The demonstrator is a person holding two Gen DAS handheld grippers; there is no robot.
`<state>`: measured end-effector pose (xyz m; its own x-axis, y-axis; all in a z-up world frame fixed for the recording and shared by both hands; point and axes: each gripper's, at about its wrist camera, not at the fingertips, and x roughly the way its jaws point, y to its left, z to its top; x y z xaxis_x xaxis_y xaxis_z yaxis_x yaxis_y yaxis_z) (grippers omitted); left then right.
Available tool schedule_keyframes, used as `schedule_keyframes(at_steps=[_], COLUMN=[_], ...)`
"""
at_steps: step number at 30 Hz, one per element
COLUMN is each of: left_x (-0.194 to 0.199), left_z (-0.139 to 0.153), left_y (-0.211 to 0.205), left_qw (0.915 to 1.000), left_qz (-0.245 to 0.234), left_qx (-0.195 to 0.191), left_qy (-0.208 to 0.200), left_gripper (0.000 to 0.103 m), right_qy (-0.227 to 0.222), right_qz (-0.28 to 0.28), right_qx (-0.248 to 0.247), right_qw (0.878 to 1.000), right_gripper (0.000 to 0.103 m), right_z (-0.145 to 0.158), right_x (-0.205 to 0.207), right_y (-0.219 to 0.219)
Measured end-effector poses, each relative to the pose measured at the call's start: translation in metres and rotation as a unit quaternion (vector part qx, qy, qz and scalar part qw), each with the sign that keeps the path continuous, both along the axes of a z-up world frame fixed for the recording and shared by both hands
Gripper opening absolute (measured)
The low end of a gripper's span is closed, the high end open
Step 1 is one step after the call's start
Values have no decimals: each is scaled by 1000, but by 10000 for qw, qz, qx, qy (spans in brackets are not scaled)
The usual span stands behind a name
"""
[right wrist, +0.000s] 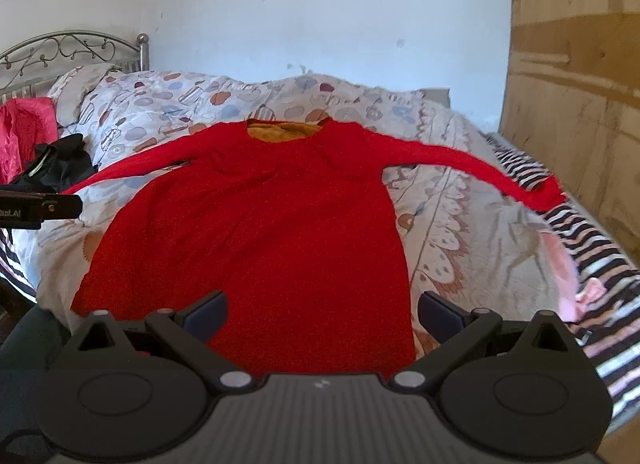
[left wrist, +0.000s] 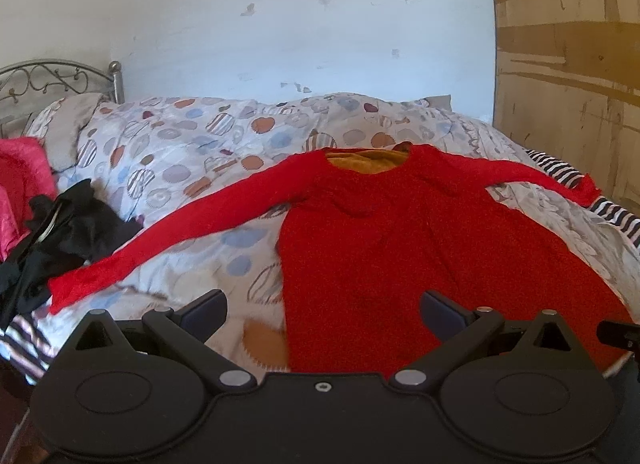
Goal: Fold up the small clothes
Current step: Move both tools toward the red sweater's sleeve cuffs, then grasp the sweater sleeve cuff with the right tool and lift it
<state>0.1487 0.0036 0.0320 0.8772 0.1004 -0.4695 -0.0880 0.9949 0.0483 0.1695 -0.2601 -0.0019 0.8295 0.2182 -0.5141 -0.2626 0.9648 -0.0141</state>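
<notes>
- Right now a red long-sleeved knit dress (left wrist: 360,248) lies face-up on the bed's patterned duvet (left wrist: 192,152), neckline at the far end, hem at the near edge, both sleeves spread out to left and right.
- Its mustard lining (right wrist: 284,130) shows inside the neck opening.
- Left tongs (left wrist: 322,310) hover over the hem near the dress's left edge, jaws wide apart and holding nothing.
- Right tongs (right wrist: 322,310) hover over the hem toward its right edge, jaws likewise wide and empty.
- By the look of the fuzzy knit, the dress should be soft, light and limp; it will likely drape and sag rather than hold a crease, and may cling to the duvet when dragged.
- Sensible holds, I judge: pinch a sleeve (left wrist: 168,240) near its cuff to bring it across the body, or take the two hem corners together to fold lengthwise.
- A black garment pile (left wrist: 60,236) sits at the left, touching or just beside the left cuff; I cannot tell which.
- Striped sheet (right wrist: 592,264) shows along the right edge.
</notes>
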Motion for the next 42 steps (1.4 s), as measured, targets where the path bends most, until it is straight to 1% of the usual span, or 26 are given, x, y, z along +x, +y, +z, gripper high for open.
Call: schedule_keyframes(at_steps=[3,7,9,14,18,23,28,29,31,32,35,36,38,40,42], left_x=[25,62,80,129,165,197,215,217,218,217,213,211,208,208,208], left_z=[0,-4,-6,-15,-24,-39,-58,-62,-70,-73,-81,-82,-85,-88,-90], left_y=[-2,-3,-5,-12,-17,-24,-27,-26,-25,-24,-21,-21,-19,-17,-15], left_qw=[10000,9997,9996,9995,9990,9989,9987,9986,9985,9985,9989,9990,9990,9988,9985], left_qz=[-72,-88,-74,-4,35,1,-25,-33,-58,-77,-152,-172,-201,-219,-222], left_qx=[-7,-144,-178,-206,-310,-279,-203,-180,-164,-188,-263,-267,-312,-374,-450], left_qy=[59,165,186,258,329,365,477,505,525,504,366,322,257,242,232], left_gripper=[102,102,102,102,102,102,102,102,102,102,102,102,102,102,102], right_qy=[107,222,244,246,200,196,152,76,-124,-154,-404,-388,-122,-110,-130], right_qz=[-110,-205,-269,-498,-617,-800,-831,-821,-780,-796,-1009,-1067,-1176,-1226,-1424], right_qx=[82,245,235,-98,-322,-485,-563,-524,-297,-199,87,260,782,1275,1565], right_qw=[9998,9992,9991,9984,9974,9954,9948,9952,9964,9965,9940,9932,9899,9842,9773], right_gripper=[103,103,103,103,103,103,103,103,103,103,103,103,103,103,103], right_z=[0,-1,-1,-2,-3,-10,-24,-26,-29,-30,-33,-33,-32,-33,-33], right_x=[29,70,89,135,163,196,225,229,236,240,255,263,282,297,313], right_y=[-8,-21,-27,-37,-46,-61,-83,-89,-104,-115,-150,-164,-197,-225,-247])
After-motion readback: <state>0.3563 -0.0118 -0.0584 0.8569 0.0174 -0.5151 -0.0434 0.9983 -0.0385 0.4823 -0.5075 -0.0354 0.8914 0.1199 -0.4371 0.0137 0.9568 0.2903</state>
